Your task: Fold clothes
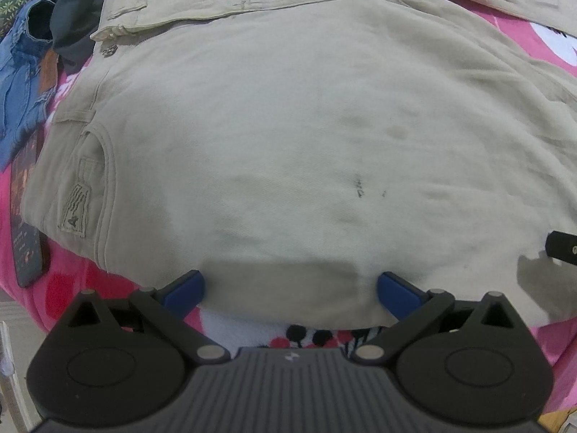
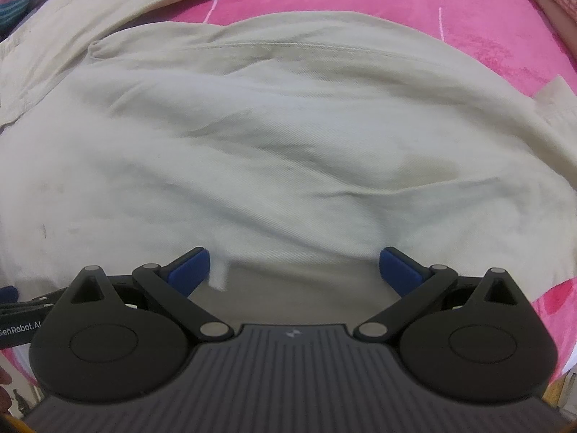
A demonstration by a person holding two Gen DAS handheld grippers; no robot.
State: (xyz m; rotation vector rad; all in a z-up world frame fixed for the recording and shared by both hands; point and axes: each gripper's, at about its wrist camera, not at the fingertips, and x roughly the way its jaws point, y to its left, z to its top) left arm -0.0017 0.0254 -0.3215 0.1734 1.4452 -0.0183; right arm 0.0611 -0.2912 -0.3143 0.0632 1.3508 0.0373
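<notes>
Both grippers sit at the near edge of the beige trousers [image 1: 288,137], which lie spread flat on a pink patterned blanket [image 1: 523,47]. We note the left gripper [image 1: 290,290] with its blue-padded fingers [image 1: 185,287] spread wide, nothing between them, hovering at the trousers' near hem. Likewise the right gripper [image 2: 294,270]: fingers [image 2: 398,267] released and wide apart over wrinkled cloth, gripping nothing. We see a pocket with a sewn label [image 1: 75,209] at the left, and small dark marks [image 1: 360,187] mid-fabric. Far left in the left wrist view lies a heap of other clothes, blue denim [image 1: 21,83] and a dark garment [image 1: 77,14]. Near left, a dark flat object [image 1: 25,223] rests on the blanket, touching the trousers' edge.
</notes>
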